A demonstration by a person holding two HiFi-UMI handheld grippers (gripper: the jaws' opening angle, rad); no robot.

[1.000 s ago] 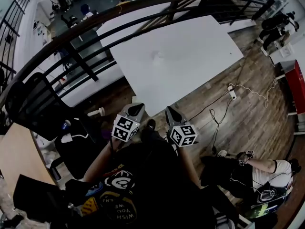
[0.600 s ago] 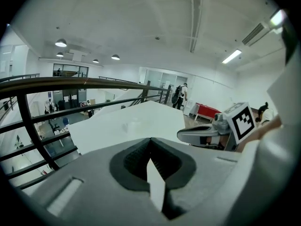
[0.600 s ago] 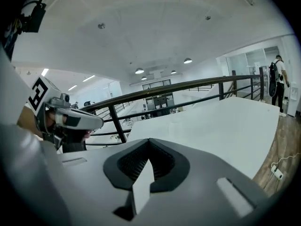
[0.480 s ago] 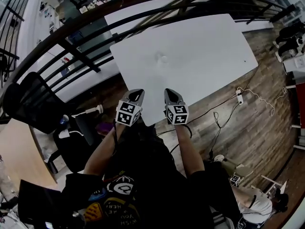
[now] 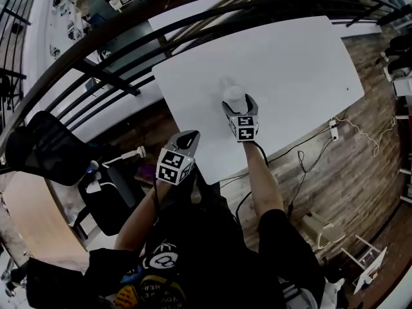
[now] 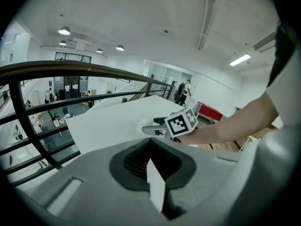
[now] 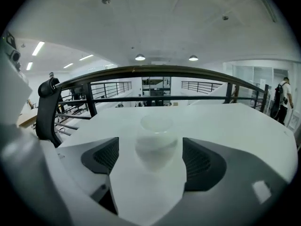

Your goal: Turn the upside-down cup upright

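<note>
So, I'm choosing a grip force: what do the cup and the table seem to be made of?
The cup looks like thin plastic, cloudy white and half see-through, with a dull frosted finish. Frosted glass can't be ruled out. The table looks like a white laminate or painted board. Its top is flat, even and matt, with no grain or glare, and which of the two it is I can't tell.

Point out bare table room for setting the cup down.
Most of the table is bare: the wide stretch right of the cup, and the strip beyond it to the far edge. Crowded only near the front edge, where the right hand-held gripper, jaws just opening, straddles the cup.
</note>
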